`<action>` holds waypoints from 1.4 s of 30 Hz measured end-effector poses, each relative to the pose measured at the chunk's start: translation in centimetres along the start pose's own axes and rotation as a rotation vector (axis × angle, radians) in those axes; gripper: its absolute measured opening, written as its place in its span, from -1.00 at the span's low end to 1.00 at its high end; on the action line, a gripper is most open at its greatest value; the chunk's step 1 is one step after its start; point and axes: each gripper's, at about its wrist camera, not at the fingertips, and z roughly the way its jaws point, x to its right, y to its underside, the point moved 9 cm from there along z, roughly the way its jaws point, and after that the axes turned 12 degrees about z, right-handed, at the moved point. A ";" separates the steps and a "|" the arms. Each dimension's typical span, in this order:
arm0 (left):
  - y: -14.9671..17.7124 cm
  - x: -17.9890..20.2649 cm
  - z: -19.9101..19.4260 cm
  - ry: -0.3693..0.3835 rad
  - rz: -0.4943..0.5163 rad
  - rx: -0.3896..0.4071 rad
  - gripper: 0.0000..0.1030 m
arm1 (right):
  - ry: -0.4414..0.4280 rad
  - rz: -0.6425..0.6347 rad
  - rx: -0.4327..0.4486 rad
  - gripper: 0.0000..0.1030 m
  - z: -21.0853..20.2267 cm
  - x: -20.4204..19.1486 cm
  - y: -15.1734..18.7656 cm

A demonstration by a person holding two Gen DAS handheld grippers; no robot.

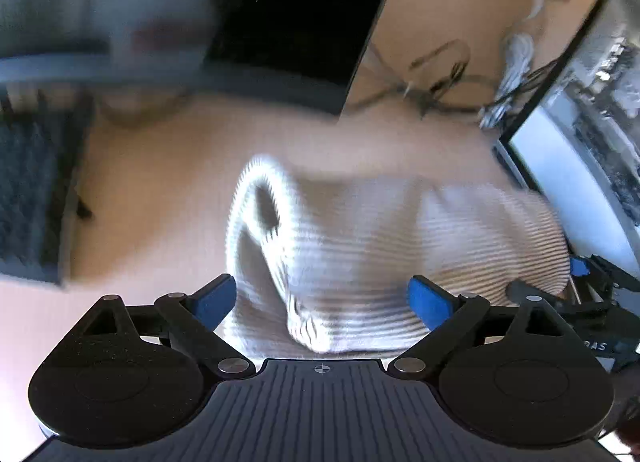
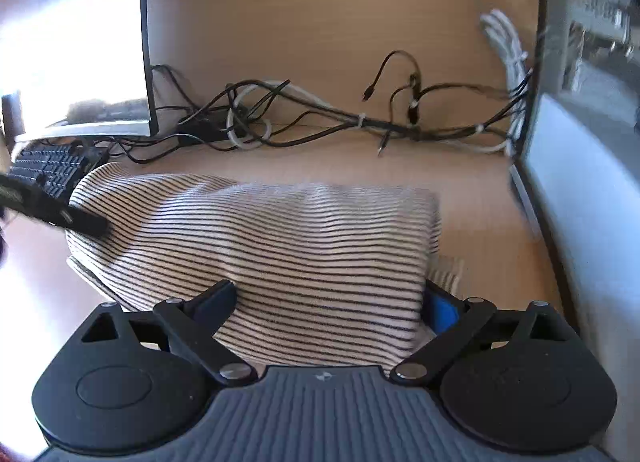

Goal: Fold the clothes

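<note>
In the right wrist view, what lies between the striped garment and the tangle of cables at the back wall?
Only bare light wooden desk surface lies between the folded black-and-white striped knit garment and the tangle of black and white cables; the right wrist view shows this clearly.

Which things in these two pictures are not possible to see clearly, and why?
- Left wrist view: motion blur smears the striped garment; its type and fold edges are unclear.
- Right wrist view: the garment covers the right gripper's blue fingertip.
- Right wrist view: the monitor is washed out by glare.
- Both views: the garment's near edge hides behind the gripper bodies.
</note>
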 end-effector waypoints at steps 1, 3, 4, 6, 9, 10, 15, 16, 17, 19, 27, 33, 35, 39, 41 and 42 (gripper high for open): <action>-0.9 0.4 -1.3 0.002 0.027 0.041 0.87 | 0.016 -0.002 0.016 0.94 -0.5 0.1 -0.5; -2.6 1.4 -3.0 0.031 0.057 0.111 0.88 | 0.035 0.007 0.058 0.96 -1.5 0.3 -1.5; -3.2 1.9 -3.3 0.048 0.063 0.132 0.89 | 0.025 0.029 0.089 0.97 -2.2 0.4 -2.2; -3.8 2.9 -2.6 0.088 0.068 0.140 0.91 | -0.029 0.094 0.155 0.99 -3.3 0.1 -3.8; -2.3 3.5 0.9 0.082 0.077 0.051 0.91 | -0.143 0.215 0.146 1.00 -2.8 -0.5 -4.4; -1.7 3.6 1.9 0.072 0.082 0.026 0.91 | -0.178 0.266 0.108 1.00 -1.9 -0.6 -3.8; -0.2 3.1 3.9 0.017 0.143 0.005 0.95 | -0.101 0.265 0.053 1.00 0.8 0.0 -0.5; -0.2 2.9 3.6 0.022 0.124 0.004 0.95 | -0.080 0.238 0.055 1.00 0.5 -0.2 -0.5; -0.3 2.6 3.2 0.026 0.108 0.010 0.95 | -0.062 0.228 0.059 1.00 0.0 -0.3 -0.6; -0.4 2.3 2.4 0.020 0.095 0.029 0.95 | -0.019 0.227 0.073 1.00 -1.2 -0.1 -0.6; 2.9 1.3 3.8 0.056 0.066 -0.047 0.97 | 0.083 0.244 -0.107 1.00 0.3 1.0 4.5; 3.9 0.6 1.3 -0.021 0.121 0.003 0.98 | 0.240 0.185 -0.074 1.00 -3.3 0.8 6.8; 5.0 -0.2 -0.4 -0.069 0.112 0.018 0.98 | 0.250 0.212 -0.028 1.00 -5.6 0.8 7.2; 7.3 -0.1 -4.0 -0.122 0.027 0.072 1.00 | 0.215 0.297 0.050 1.00 -9.8 0.4 8.0; 8.5 1.0 -6.3 -0.169 -0.005 0.117 1.00 | 0.197 0.329 0.076 1.00 -11.5 -0.2 8.5; 9.1 1.8 -7.4 -0.183 -0.016 0.141 1.00 | 0.187 0.327 0.093 1.00 -12.3 -0.6 8.7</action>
